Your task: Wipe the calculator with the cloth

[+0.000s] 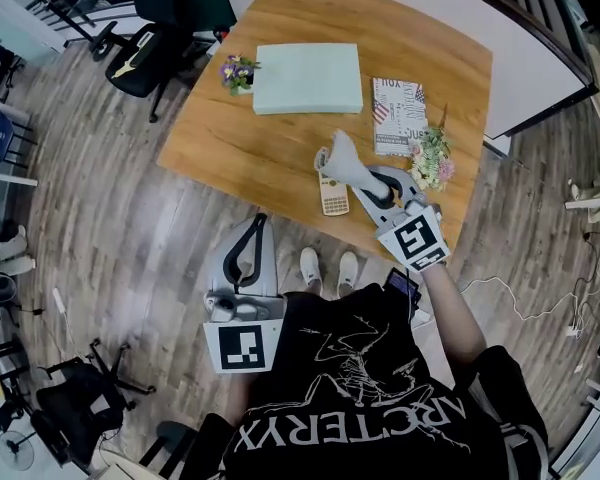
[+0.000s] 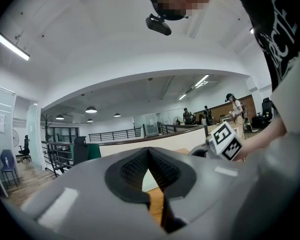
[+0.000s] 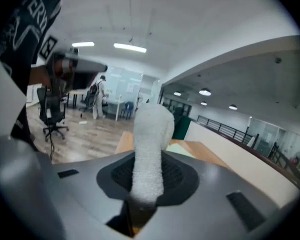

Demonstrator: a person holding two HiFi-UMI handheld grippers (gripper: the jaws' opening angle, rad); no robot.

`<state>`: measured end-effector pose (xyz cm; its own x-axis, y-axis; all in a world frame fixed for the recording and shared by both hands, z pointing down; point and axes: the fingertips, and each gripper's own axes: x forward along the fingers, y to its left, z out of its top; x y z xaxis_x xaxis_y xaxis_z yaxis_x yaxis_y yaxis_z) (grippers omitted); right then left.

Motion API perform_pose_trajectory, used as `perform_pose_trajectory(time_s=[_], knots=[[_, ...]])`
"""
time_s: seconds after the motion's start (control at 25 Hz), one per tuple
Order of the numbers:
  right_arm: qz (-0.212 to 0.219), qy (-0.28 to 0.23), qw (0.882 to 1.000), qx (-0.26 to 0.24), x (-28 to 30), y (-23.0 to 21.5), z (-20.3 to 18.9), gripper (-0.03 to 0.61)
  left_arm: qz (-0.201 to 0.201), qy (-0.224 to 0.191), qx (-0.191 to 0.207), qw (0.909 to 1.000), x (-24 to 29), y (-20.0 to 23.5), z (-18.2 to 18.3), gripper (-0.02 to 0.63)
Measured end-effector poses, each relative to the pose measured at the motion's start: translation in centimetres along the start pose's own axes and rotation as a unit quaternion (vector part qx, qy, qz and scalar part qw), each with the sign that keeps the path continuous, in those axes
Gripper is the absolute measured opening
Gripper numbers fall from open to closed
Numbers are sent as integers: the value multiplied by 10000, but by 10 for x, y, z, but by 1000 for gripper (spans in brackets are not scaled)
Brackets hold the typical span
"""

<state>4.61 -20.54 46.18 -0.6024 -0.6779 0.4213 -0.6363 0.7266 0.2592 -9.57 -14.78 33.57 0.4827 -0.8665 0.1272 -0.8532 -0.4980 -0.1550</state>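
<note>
A cream calculator (image 1: 333, 195) lies near the front edge of the wooden table (image 1: 280, 148). My right gripper (image 1: 365, 181) is shut on a white cloth (image 1: 344, 158), which sticks out past the jaws over the calculator's top end. In the right gripper view the cloth (image 3: 149, 149) stands up between the jaws, and the calculator is hidden. My left gripper (image 1: 252, 230) hangs off the table in front of the person, above the floor. Its jaws meet at the tips with nothing between them (image 2: 149, 156).
On the table lie a pale green closed box or book (image 1: 308, 78), a printed booklet (image 1: 399, 115), a small purple flower pot (image 1: 237, 72) and a pink flower bunch (image 1: 431, 158). A black office chair (image 1: 145, 56) stands at the table's left. The person's shoes (image 1: 327, 268) are below the table edge.
</note>
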Motion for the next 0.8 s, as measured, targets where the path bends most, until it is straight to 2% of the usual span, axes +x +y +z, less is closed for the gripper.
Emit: perform_pose_trajectory(time_s=[0.12, 0.2, 0.32, 0.44, 0.56, 0.64, 0.8], knots=[[509, 676, 9936, -750, 56, 7, -51, 91, 242, 113, 7, 9996, -6, 1, -2, 9], [861, 1207, 9798, -1344, 87, 15, -86, 91, 441, 192, -15, 9988, -12, 4, -2, 9], [1356, 1854, 9484, -2186, 125, 27, -134, 91, 724, 255, 21, 9970, -25, 9, -1, 9], [1662, 2267, 9129, -2959, 157, 34, -171, 91, 1014, 361, 76, 9942, -36, 16, -5, 9], [1906, 2544, 8875, -3337, 179, 40, -196, 91, 1231, 464, 109, 9912, -45, 23, -10, 9], [2044, 2671, 8814, -3317, 187, 45, -206, 91, 1331, 489, 128, 9898, -50, 28, -11, 9], [2068, 2665, 8897, -3077, 189, 45, -209, 91, 1375, 511, 138, 9891, -50, 30, -13, 9]])
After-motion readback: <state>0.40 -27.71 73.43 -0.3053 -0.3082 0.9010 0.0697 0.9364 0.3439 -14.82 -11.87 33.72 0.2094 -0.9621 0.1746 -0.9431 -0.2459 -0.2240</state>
